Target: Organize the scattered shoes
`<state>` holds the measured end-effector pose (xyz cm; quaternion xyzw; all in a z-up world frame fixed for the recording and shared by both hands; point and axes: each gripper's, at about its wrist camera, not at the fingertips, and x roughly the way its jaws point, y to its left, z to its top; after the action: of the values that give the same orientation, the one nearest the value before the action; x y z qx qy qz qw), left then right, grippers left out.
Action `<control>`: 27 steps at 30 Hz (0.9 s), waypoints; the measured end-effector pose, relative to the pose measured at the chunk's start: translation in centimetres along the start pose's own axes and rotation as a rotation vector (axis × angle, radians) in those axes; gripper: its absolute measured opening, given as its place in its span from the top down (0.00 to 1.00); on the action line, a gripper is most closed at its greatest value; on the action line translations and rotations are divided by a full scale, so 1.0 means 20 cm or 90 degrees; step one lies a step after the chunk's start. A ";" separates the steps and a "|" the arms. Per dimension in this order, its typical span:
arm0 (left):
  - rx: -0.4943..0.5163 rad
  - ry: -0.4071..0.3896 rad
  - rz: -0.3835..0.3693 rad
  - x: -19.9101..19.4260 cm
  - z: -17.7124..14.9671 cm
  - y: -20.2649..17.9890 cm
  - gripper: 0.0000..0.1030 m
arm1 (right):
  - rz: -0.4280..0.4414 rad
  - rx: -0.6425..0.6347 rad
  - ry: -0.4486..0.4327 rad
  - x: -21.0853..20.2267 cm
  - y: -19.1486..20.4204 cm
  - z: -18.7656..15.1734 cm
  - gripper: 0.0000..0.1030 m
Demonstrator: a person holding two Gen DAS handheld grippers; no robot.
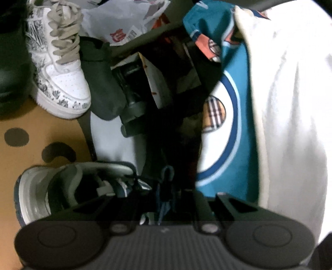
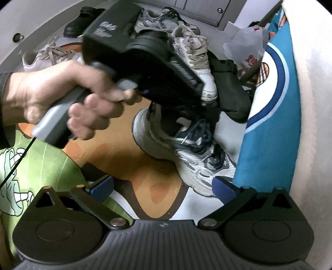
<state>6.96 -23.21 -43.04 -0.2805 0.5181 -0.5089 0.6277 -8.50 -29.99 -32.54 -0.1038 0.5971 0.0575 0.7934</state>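
My left gripper (image 1: pixel 164 187) is shut on the tongue and laces of a grey-white and navy running shoe (image 1: pixel 62 187). In the right wrist view the same shoe (image 2: pixel 186 153) hangs toe-down from the left gripper (image 2: pixel 199 116) above the orange mat. My right gripper (image 2: pixel 161 187) is open and empty, its blue pads (image 2: pixel 102 185) just in front of the shoe. A white patterned sneaker with beige laces (image 1: pixel 60 68) stands on the mat; it also shows in the right wrist view (image 2: pixel 199 62).
A second grey running shoe (image 2: pixel 159 20), a black shoe (image 2: pixel 81 20) and a white sneaker (image 2: pixel 47 56) lie farther back. A teal and white cushion (image 2: pixel 269 124) stands close on the right. A dark slipper (image 1: pixel 101 83), a white plastic bag (image 1: pixel 124 18) and a box (image 1: pixel 153 83) crowd the middle.
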 end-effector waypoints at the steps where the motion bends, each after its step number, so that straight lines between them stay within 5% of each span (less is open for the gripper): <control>1: 0.004 -0.005 0.002 -0.02 -0.01 -0.01 0.90 | 0.001 -0.001 -0.001 0.00 0.00 0.00 0.00; 17: -0.001 -0.069 0.034 -0.52 -0.04 0.04 0.90 | 0.032 -0.062 -0.032 0.02 0.10 -0.02 0.00; 27: -0.013 -0.146 0.026 -0.86 -0.07 0.10 0.90 | 0.098 -0.155 -0.103 0.21 0.36 0.16 0.00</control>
<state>7.37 -6.37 -38.93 -0.3328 0.4534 -0.4554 0.6901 -5.77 -22.46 -36.45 -0.1481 0.5259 0.1978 0.8139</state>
